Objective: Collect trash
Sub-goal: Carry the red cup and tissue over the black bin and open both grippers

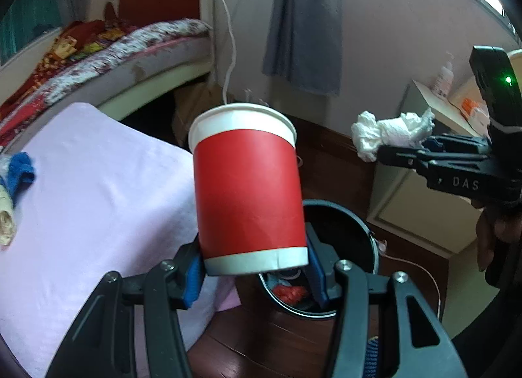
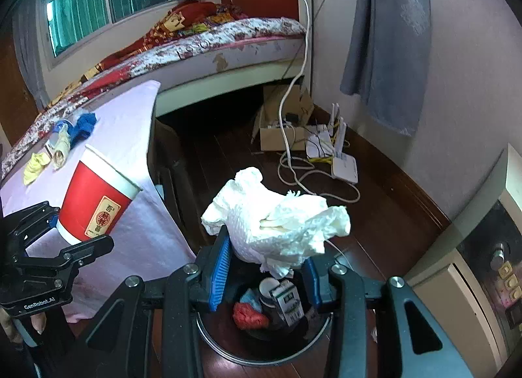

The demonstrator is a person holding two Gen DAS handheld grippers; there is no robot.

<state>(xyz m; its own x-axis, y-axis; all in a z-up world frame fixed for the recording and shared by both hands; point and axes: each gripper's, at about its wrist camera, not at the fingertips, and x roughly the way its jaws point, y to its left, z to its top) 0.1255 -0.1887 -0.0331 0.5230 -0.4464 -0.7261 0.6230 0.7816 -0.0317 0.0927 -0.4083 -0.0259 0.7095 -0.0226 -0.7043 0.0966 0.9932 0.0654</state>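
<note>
Fingers of the left gripper [image 1: 256, 275] clamp a red paper cup [image 1: 248, 188] near its white base in the left wrist view; the cup stands nearly upright, rim toward twelve o'clock, above the near edge of a dark round bin [image 1: 345, 237]; red scraps [image 1: 290, 293] lie inside the bin at six o'clock of the cup; a table under a pink cloth [image 1: 98, 201] fills nine o'clock, with blue and cream wrappers [image 1: 13, 188] at its far left edge; at three o'clock the right gripper [image 1: 385, 152] pinches a crumpled white tissue [image 1: 388, 131].

Blue pads [image 2: 220, 275] of the right gripper [image 2: 264, 275] close on the same tissue [image 2: 277, 221] in the right wrist view, held directly over the open bin [image 2: 222, 342]; inside the bin sit a red wad [image 2: 249, 316], a small green-and-white carton [image 2: 288, 303] and a dark round lid; at nine o'clock the left gripper [image 2: 65, 234] holds the cup [image 2: 94, 201] tilted over the pink cloth [image 2: 130, 136]; yellow, cream and blue scraps [image 2: 62, 143] remain on the cloth at ten o'clock; white routers and cables [image 2: 329, 149] lie on the wooden floor at one o'clock.
</note>
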